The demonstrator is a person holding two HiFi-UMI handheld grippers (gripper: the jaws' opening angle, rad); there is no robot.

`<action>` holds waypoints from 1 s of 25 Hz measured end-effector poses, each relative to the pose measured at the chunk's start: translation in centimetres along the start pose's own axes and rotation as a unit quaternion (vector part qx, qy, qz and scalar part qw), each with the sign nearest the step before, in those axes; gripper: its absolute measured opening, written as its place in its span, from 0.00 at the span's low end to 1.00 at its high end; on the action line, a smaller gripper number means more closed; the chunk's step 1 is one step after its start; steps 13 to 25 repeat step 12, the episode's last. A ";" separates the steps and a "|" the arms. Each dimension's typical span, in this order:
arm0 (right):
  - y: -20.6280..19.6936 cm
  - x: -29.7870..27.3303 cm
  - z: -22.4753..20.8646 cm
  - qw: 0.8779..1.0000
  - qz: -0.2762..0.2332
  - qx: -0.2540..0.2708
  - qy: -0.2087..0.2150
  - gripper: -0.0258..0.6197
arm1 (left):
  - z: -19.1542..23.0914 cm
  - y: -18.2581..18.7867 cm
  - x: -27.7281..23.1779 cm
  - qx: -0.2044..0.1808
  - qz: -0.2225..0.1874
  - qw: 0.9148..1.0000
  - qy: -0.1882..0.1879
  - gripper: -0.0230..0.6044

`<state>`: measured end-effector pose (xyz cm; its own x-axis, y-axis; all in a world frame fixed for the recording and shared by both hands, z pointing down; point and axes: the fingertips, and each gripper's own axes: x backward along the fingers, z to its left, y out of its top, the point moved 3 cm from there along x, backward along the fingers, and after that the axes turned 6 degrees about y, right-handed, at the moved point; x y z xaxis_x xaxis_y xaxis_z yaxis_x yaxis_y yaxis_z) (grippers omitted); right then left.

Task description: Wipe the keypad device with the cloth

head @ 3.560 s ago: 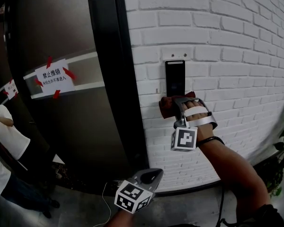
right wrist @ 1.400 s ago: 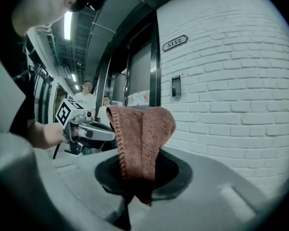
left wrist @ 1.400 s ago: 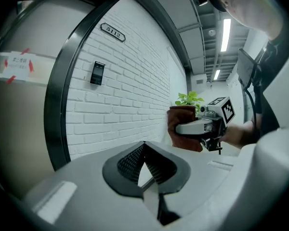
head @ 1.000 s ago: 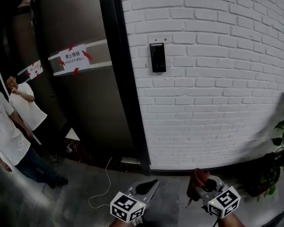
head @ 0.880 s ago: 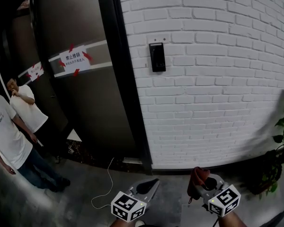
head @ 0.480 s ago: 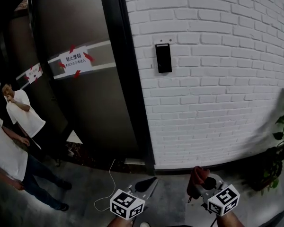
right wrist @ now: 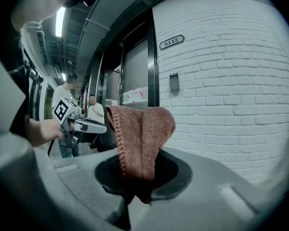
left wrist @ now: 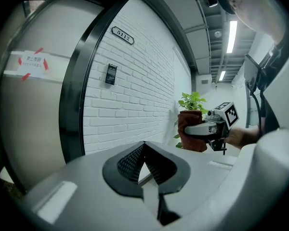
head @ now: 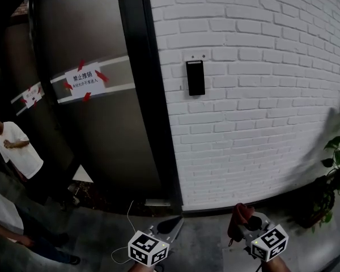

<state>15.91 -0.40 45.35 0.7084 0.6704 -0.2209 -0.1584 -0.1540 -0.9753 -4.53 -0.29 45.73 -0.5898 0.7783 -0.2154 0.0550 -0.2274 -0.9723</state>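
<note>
The right tongs are clamped on a reddish-brown knitted cloth, whose folded bulk stands up out of the jaws while a short end hangs below them. The left tongs are closed tip to tip with nothing between them. In the head view both are held low over the grey floor, side by side and apart, the cloth clear of every surface.

The keypad device, a slim black upright panel, is fixed on the white brick wall well above and away from both tongs, just right of a black door frame. A number plate reading 5112 sits higher on the same wall.

A paper notice is held by red tape on the grey door. A person in a white T-shirt stands at the far left. A thin white cable trails on the floor by the foot of the door, and green plant leaves show at the right edge.
</note>
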 end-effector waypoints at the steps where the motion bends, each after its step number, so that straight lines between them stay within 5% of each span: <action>1: -0.1 0.2 0.0 1.000 0.003 -0.003 -0.003 0.12 | 0.0 0.1 0.1 0.000 0.000 1.000 -0.002 0.06; 25: -0.3 -0.2 1.0 1.000 0.005 0.005 -0.003 0.12 | -0.2 0.0 0.3 -0.011 -0.001 1.000 -0.018 0.06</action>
